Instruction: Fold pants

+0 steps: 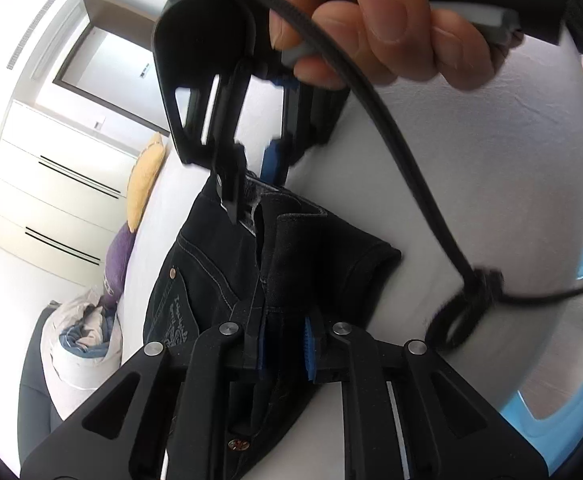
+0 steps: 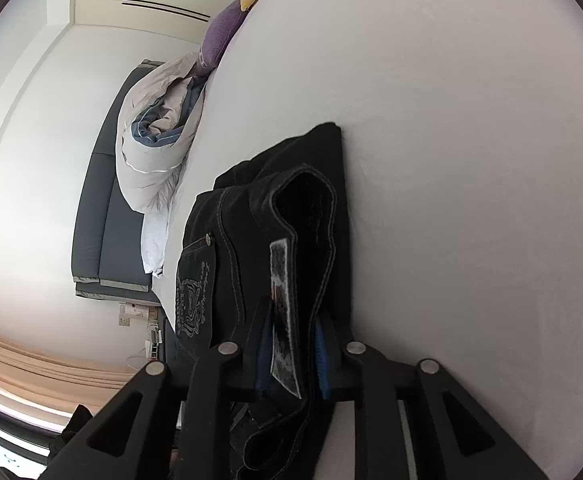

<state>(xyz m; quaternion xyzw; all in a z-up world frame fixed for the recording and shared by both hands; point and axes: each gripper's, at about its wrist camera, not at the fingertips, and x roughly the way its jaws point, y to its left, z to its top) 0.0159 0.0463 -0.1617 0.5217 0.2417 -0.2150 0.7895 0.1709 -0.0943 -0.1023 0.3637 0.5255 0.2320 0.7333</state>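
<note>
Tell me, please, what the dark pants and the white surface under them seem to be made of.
The pants look like black denim, matte: pale contrast stitching, a metal rivet, an embroidered pocket. The white surface seems a smooth cotton-like bed sheet, matte with faint wrinkles; its exact fibre cannot be told.

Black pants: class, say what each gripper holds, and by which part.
Both hold the black pants. The right gripper clamps the labelled waistband; the left gripper clamps the waist edge near the fly.

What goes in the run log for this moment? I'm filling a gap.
stage: mid-fold | left gripper: shut on pants | right gripper: shut on pants | surface: white bed
</note>
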